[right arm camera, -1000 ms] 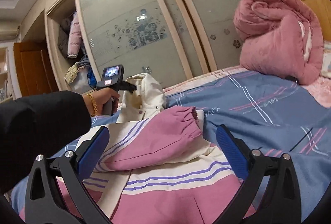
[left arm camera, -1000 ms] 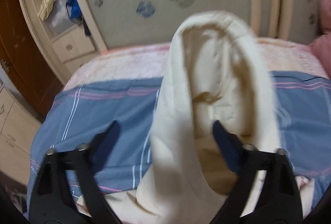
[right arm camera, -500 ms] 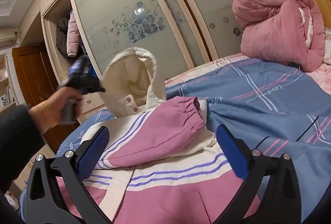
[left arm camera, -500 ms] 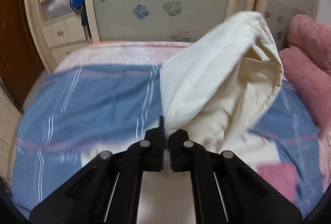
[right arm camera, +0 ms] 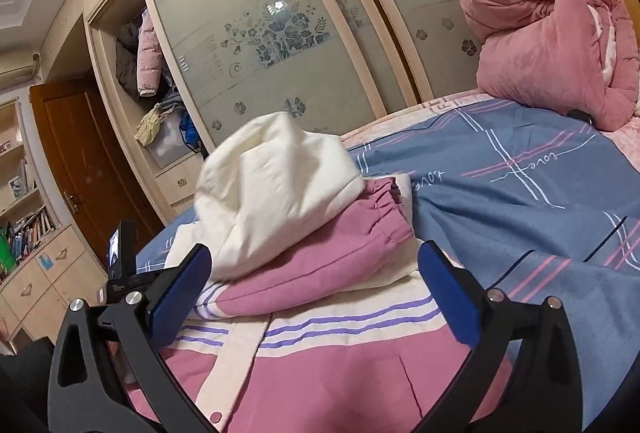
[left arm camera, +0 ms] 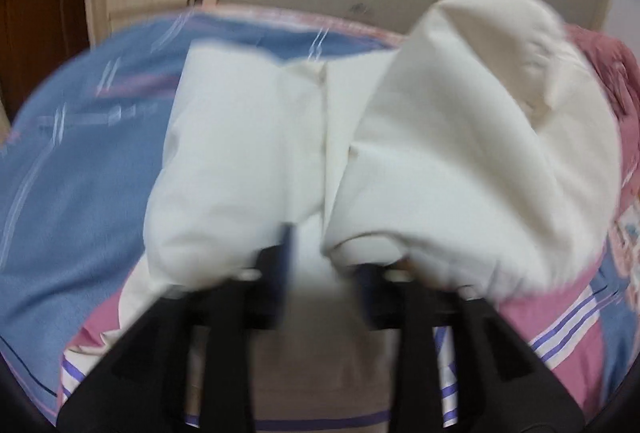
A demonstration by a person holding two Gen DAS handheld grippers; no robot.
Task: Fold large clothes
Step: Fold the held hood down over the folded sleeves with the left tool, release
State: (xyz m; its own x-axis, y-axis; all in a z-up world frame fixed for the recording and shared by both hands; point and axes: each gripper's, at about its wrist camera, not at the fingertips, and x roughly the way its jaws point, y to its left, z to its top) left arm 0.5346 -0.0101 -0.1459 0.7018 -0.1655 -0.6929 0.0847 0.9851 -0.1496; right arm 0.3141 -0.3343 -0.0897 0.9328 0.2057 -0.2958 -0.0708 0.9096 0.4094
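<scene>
A pink and cream jacket (right arm camera: 340, 373) with purple stripes lies on the bed, one pink sleeve (right arm camera: 320, 265) folded across its chest. Its cream hood (right arm camera: 276, 193) is flopped forward onto that sleeve. In the blurred left wrist view the hood (left arm camera: 460, 153) drapes over the tips of my left gripper (left arm camera: 324, 265). Its jaws are opening, with loose cream cloth lying between them and no pad pressing on it. My right gripper (right arm camera: 312, 285) hovers open over the jacket's front with nothing between its fingers.
The blue checked bed sheet (right arm camera: 520, 193) stretches to the right. A rolled pink quilt (right arm camera: 552, 33) sits at the bed's far right corner. Sliding wardrobe doors (right arm camera: 280, 33) stand behind the bed, a wooden door (right arm camera: 80, 153) and low drawers (right arm camera: 36, 285) to the left.
My left gripper, shut on the hood's edge half a second ago, has swung the hood over onto the jacket, and its jaws have parted. The right gripper has stayed put.
</scene>
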